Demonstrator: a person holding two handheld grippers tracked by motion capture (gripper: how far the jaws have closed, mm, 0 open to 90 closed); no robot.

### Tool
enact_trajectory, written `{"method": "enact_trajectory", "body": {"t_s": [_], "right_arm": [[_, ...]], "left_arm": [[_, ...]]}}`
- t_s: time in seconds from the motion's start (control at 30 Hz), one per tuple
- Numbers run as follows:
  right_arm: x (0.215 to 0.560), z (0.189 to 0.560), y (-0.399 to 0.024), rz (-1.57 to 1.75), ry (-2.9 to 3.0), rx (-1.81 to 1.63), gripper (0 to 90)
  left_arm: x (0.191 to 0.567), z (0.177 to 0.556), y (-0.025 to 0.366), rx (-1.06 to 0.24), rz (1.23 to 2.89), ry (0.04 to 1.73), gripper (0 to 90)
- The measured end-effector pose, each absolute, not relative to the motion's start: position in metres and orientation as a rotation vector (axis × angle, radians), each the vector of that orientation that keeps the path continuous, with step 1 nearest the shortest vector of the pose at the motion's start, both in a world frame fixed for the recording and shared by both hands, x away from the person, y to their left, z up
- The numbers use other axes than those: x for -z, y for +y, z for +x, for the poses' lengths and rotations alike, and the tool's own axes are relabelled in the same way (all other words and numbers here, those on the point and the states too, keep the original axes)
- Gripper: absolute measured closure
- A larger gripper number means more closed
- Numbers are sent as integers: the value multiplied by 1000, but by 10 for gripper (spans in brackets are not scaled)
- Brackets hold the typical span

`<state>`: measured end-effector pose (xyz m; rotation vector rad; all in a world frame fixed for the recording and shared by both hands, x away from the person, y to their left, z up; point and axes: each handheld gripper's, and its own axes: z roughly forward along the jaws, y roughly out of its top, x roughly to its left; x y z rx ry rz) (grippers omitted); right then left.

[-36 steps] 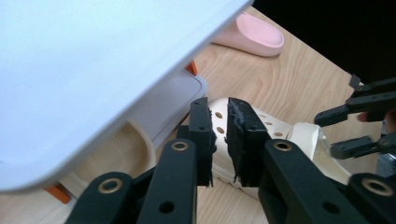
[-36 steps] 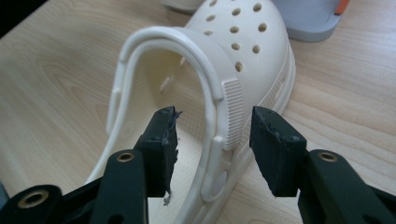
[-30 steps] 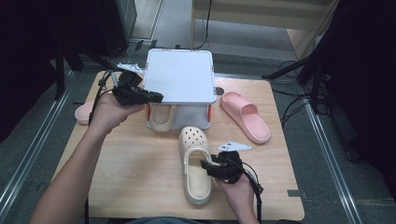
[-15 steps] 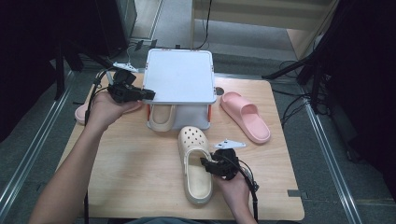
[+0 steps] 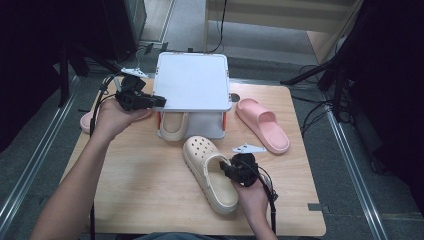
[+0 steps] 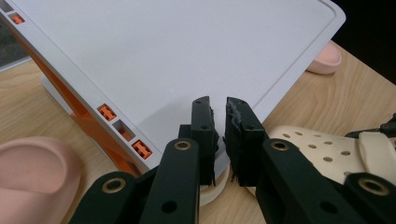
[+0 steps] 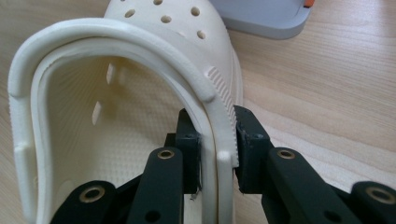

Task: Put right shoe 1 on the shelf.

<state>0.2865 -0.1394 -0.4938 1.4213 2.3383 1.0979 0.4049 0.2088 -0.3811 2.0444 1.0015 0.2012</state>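
A cream clog (image 5: 210,172) lies in the middle of the wooden table (image 5: 145,175), toe pointing away. My right gripper (image 5: 229,170) is shut on the clog's right side wall near the heel opening. In the right gripper view the jaws pinch that wall (image 7: 218,140), one inside and one outside. A second cream clog (image 5: 172,125) sits under the white rack (image 5: 192,80). My left gripper (image 5: 159,101) hovers at the rack's front-left corner. Its jaws are shut with nothing between them (image 6: 219,121), above the white rack top (image 6: 163,56).
One pink slide (image 5: 262,122) lies right of the rack. Another pink slide (image 5: 87,120) lies left of it, partly behind my left hand, and shows as a pink toe (image 6: 32,177). The rack has orange posts (image 6: 93,126). Cables trail off the table edges.
My right hand has edged slightly forward, still holding the clog. My left gripper has drifted a little to the left beside the rack.
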Motion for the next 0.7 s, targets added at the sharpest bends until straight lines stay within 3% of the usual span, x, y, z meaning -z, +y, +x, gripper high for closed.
{"method": "enact_trajectory", "body": {"t_s": [0.43,0.7], "right_arm": [[463,308,-141,1392,2280,-1145,769],[449,347,-137,1426,2187,-1107,768]], "left_arm": [[382,404,209,-198,2034,1001,815],[382,405,210,-197,2034,995,814]]}}
